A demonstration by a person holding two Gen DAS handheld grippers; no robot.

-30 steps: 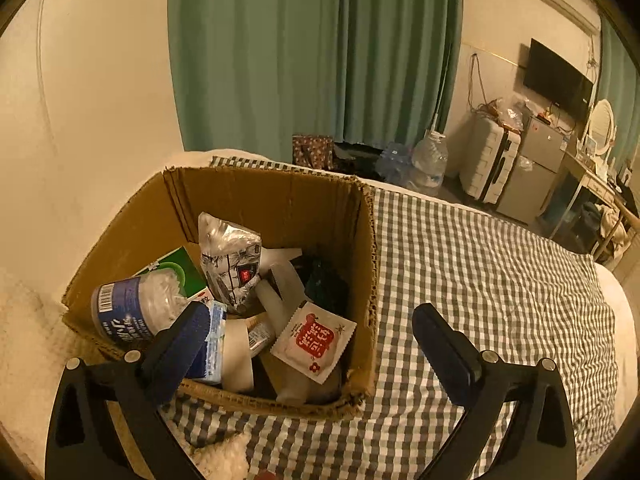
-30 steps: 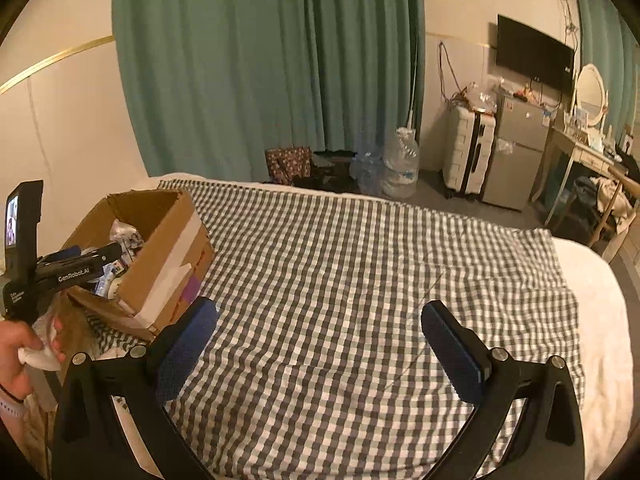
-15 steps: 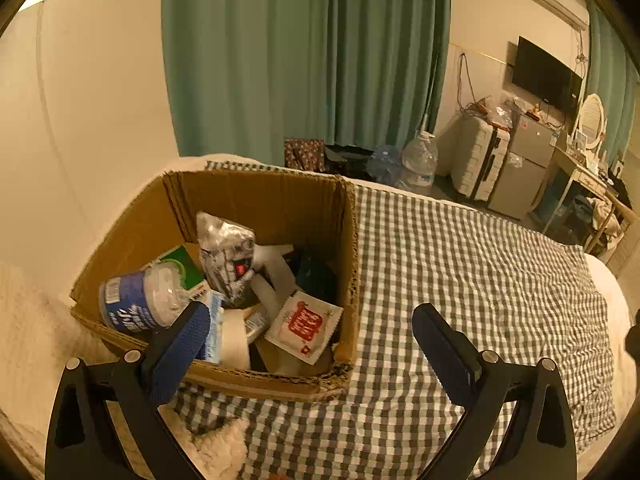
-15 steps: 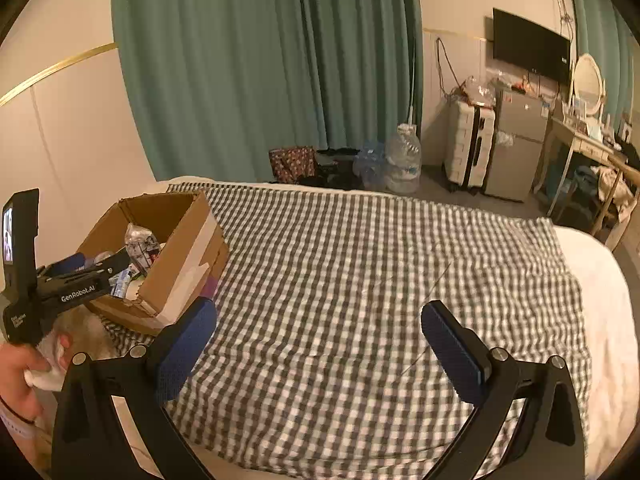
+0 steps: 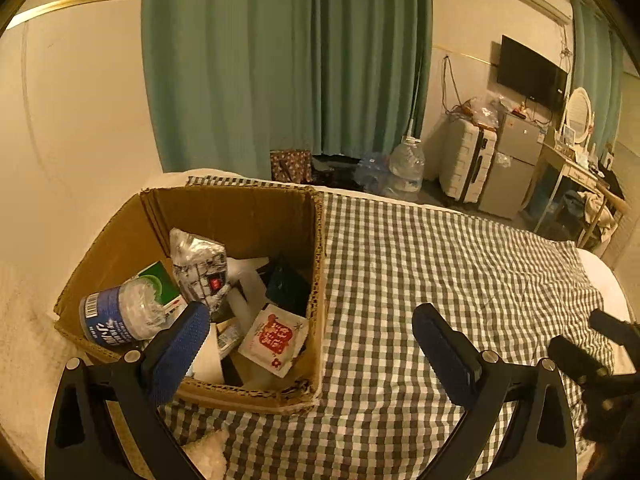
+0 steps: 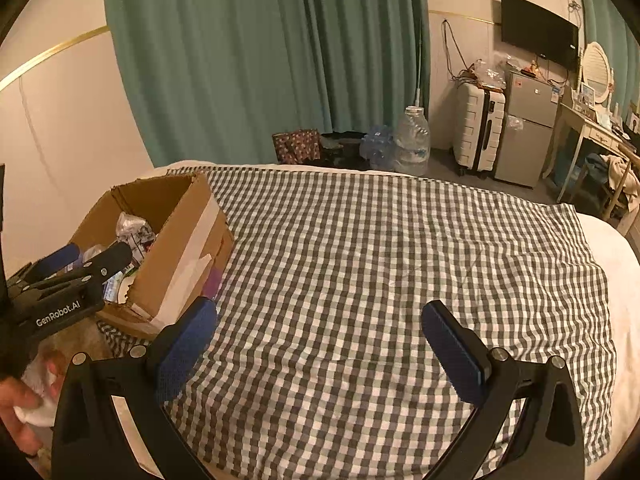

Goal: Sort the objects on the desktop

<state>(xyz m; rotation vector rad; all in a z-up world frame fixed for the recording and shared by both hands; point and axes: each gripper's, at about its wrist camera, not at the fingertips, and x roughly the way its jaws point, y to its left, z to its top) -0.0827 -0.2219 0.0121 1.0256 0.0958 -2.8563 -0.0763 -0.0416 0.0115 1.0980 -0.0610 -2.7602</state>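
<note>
An open cardboard box [image 5: 240, 216] stands on the left of the checked cloth [image 5: 440, 272]. It holds a plastic bottle with a blue label [image 5: 116, 316], a silver packet [image 5: 200, 268], a green box [image 5: 160, 284], a red and white sachet [image 5: 276, 336] and more. My left gripper [image 5: 312, 340] is open and empty, near the box's front right corner. My right gripper [image 6: 320, 340] is open and empty above bare cloth [image 6: 380, 260]. The box [image 6: 180, 236] and the left gripper [image 6: 80, 264] show at the left of the right wrist view.
Green curtains [image 6: 260, 60] hang behind the bed. On the floor beyond are a water jug [image 6: 412, 144], a white suitcase [image 6: 476, 132] and a small fridge [image 6: 524, 128]. A desk [image 6: 592, 136] stands at the far right. White bedding [image 6: 620, 260] borders the cloth.
Both grippers have drawn back and up, away from the box. The box looks smaller and further left in the left wrist view. Both stay open and empty.
</note>
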